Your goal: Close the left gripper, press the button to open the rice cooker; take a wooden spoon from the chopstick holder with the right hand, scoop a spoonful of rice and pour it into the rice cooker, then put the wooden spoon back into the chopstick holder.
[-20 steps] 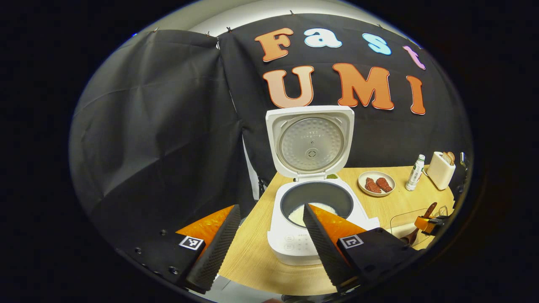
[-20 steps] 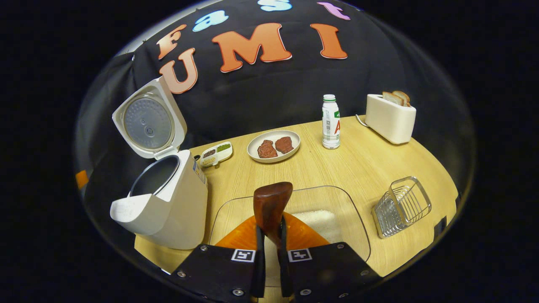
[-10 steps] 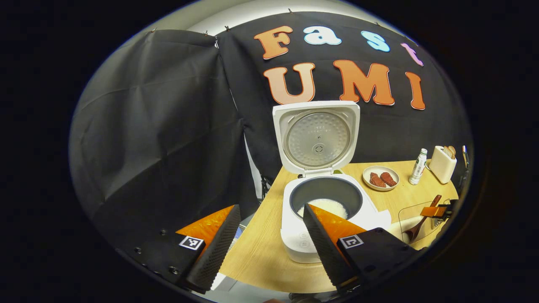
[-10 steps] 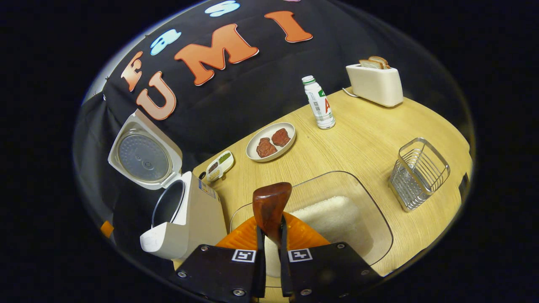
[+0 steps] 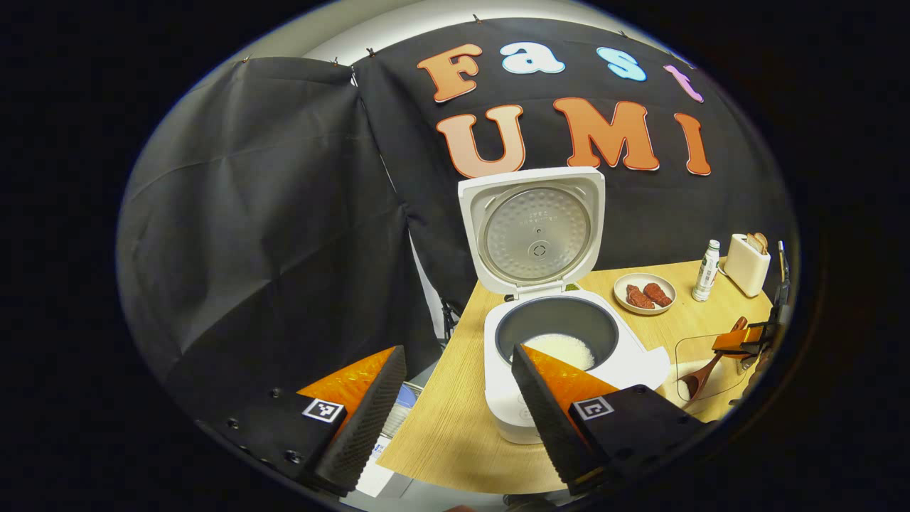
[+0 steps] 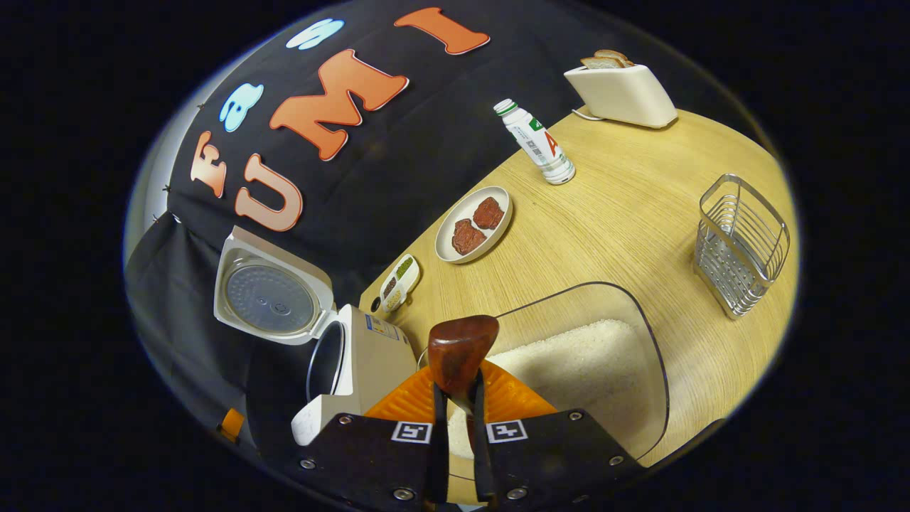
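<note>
My right gripper point(image 6: 455, 419) pinches the wooden spoon point(image 6: 461, 352), bowl forward over the rice container point(image 6: 650, 355); rice cooker point(image 6: 355, 355) lies left.

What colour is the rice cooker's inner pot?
Dark grey inner pot, clearest in the left gripper view.

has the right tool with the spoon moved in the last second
Yes. Seen from the left gripper view, the right tool carrying the wooden spoon has shifted up and away from the rice cooker, over the glass rice container.
</note>
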Demonstrator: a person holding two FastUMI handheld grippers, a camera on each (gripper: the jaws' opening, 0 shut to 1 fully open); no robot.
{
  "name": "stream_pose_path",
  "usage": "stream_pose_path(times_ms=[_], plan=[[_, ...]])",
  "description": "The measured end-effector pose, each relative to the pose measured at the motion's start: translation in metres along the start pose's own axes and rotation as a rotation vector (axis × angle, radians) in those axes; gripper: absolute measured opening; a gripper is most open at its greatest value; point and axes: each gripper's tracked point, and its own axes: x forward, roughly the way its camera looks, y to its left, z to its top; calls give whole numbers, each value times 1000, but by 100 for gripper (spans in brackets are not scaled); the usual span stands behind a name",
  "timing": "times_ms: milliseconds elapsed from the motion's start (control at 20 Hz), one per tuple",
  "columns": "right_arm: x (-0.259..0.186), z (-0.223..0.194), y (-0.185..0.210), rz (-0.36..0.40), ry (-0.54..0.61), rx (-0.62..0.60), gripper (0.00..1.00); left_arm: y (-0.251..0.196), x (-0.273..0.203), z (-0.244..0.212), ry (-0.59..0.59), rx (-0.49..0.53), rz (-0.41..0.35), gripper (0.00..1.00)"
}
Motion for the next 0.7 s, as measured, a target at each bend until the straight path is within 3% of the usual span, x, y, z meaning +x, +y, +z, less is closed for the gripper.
stream_pose_path(times_ms=[50,100,500,700], plan=[[-3,0,0,8,-1,5,10,-2,0,0,1,-1,-3,100],[-5,1,-1,16,-8,13,14,-4,-1,0,1,-3,-6,99],[-15,1,-15,42,-16,114,14,-24,0,0,12,-11,-24,100],[-17,16,-17,59,-40,90,13,-30,-5,6,8,15,-27,99]])
